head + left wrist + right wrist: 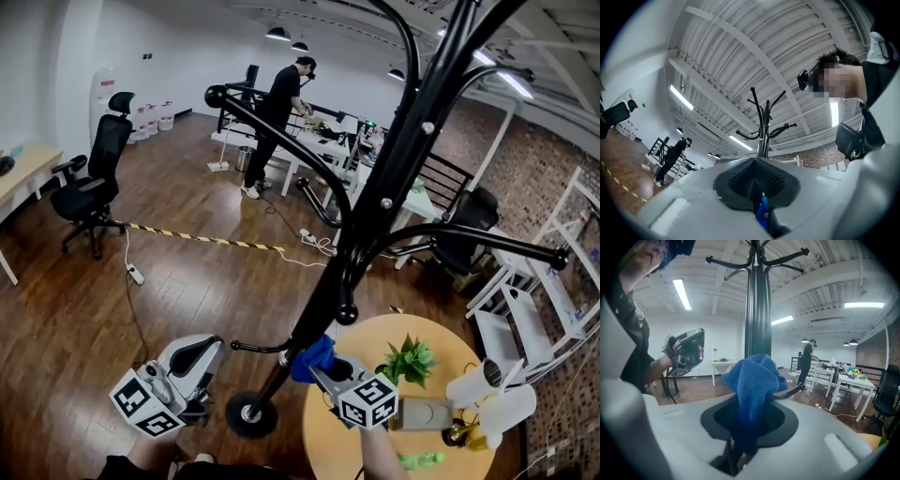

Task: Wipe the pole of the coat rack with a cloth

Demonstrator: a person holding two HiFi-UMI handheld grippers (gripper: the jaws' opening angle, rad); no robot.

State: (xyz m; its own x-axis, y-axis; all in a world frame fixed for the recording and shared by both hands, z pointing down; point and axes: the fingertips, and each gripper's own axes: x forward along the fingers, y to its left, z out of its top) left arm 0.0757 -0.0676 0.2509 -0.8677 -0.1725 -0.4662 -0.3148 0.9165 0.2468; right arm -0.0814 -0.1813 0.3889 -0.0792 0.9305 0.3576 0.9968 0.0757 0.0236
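Soft, light and limp by the look of it, the blue cloth (754, 380): pinched by its lower fold in the clenched right hand-held gripper (740, 427), wadded at the low part of the black pole (758, 310), touching or just shy of it. Stiff, smooth and probably slippery, that pole, rising from a round base (248, 412) on the floor just off the left edge of the round bench (328, 441); best to press the loose wad around it, not the jaw tips. Left hand-held gripper (757, 187) clenched on nothing visible, low beside the base, apart from the pole.
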